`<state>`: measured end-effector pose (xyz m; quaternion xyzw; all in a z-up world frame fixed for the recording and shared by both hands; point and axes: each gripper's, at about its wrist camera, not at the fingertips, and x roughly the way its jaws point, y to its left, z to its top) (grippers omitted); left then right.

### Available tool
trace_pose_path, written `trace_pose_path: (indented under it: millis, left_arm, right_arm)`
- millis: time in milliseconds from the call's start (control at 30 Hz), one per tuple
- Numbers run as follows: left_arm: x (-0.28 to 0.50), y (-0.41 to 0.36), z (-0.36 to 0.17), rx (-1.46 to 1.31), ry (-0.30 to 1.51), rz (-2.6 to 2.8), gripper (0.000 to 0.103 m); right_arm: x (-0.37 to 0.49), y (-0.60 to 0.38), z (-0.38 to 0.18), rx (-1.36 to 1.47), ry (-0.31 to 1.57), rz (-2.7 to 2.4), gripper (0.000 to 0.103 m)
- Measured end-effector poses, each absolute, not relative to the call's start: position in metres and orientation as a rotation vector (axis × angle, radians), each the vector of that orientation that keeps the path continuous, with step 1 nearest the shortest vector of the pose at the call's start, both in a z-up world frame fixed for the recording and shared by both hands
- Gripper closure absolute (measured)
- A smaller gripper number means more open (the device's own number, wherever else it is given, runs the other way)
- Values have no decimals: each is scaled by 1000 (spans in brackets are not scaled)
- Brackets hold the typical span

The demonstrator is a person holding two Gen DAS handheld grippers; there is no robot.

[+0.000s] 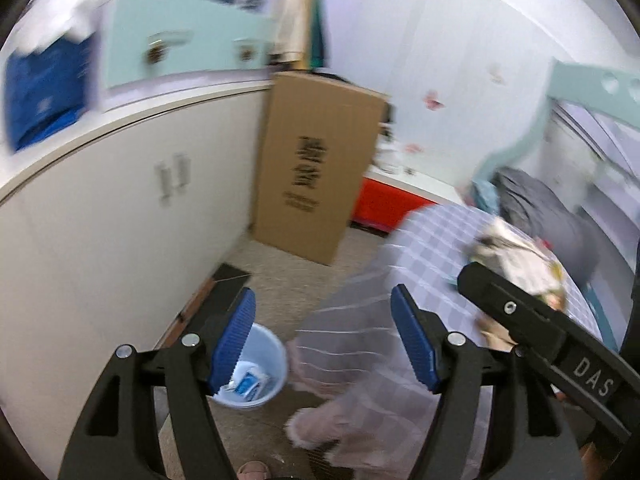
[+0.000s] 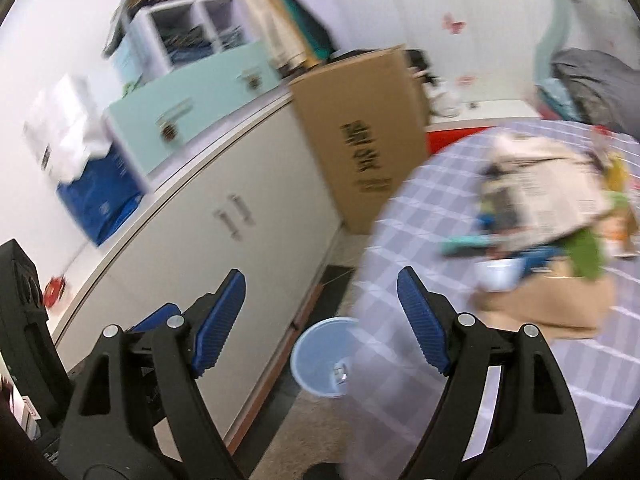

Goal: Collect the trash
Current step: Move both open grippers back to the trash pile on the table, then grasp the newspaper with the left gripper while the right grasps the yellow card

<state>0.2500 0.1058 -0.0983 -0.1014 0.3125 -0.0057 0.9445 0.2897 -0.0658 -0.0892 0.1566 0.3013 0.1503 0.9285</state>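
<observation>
Plainly: left gripper (image 1: 323, 344), right gripper (image 2: 322, 320) fingers spread wide (nothing held).

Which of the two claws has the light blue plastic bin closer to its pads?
The left claw: the light blue plastic bin sits right beside its left pad. From the right claw, it lies lower, between the pads.

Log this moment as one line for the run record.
left gripper: open, empty | right gripper: open, empty | blue bin: on floor, holds trash | table pile: uncollected
</observation>
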Motion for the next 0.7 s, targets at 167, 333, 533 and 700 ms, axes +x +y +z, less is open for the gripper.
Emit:
trace_pose_path:
  millis: [167,333,533,700]
  left_arm:
    - [252,19,-93,-44,631,-144,34]
    - [259,-52,-99,180,622,-217,34]
    - [289,-89,-115,294,659,-250,40]
    - [307,-95,-129,325,716,-274,57]
  right_arm:
    - [275,-143,-92,330,602,178,25]
    - [272,-197,-103,348,607,92,25]
    - [279,-236,-120,385,639,48,25]
    - [286,-245,-131,396,661,48,26]
